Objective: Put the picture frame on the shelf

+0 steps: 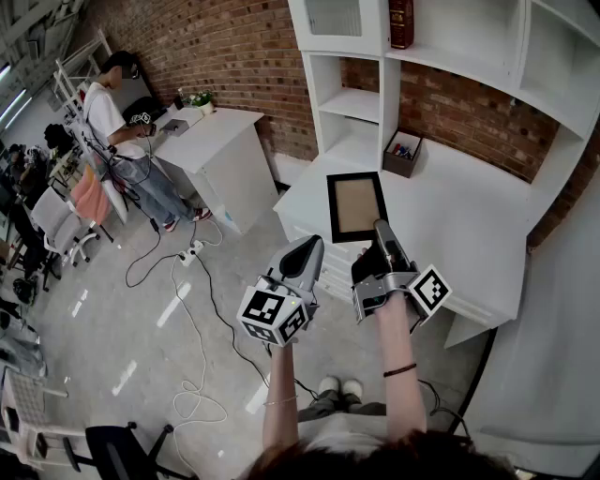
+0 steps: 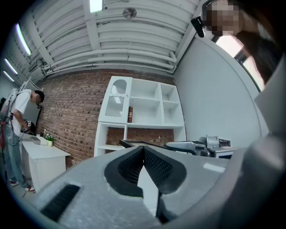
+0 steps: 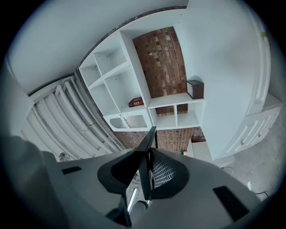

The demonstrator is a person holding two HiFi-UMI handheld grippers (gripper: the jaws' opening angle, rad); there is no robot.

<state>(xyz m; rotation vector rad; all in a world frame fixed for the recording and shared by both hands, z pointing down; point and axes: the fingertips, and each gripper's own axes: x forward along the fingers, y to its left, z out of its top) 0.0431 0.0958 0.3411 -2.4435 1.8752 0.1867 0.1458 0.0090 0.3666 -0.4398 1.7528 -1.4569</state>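
My right gripper (image 1: 382, 228) is closed on the picture frame (image 1: 356, 206). Its pads pinch the frame's lower edge, so the jaws stand only as far apart as the thin black border allows. In the right gripper view the frame (image 3: 151, 136) runs edge-on between the pads of that gripper (image 3: 149, 154) and sticks out past them toward 12 o'clock.

From the head view, the frame sits at 12 o'clock from my right gripper. Its brown panel faces up, over the near left part of the white counter (image 1: 459, 220). It is on no level of the shelf (image 1: 450, 56), which rises at 1 o'clock.

My left gripper (image 1: 309, 246) hangs just at 9 o'clock from the right one, apart from the frame. In its own view the tips of this gripper (image 2: 143, 147) meet with nothing between them. Past them I can see the frame's dark edge (image 2: 134, 144) and the right gripper (image 2: 196, 146) at 3 o'clock.

A dark red book (image 1: 400, 23) stands on an upper level of the shelf. A small open box (image 1: 403, 155) rests on the counter at 1 o'clock from the frame. Far off at 10 o'clock, a person (image 1: 117, 112) stands beside a white table (image 1: 220, 141) against the brick wall (image 1: 234, 47).
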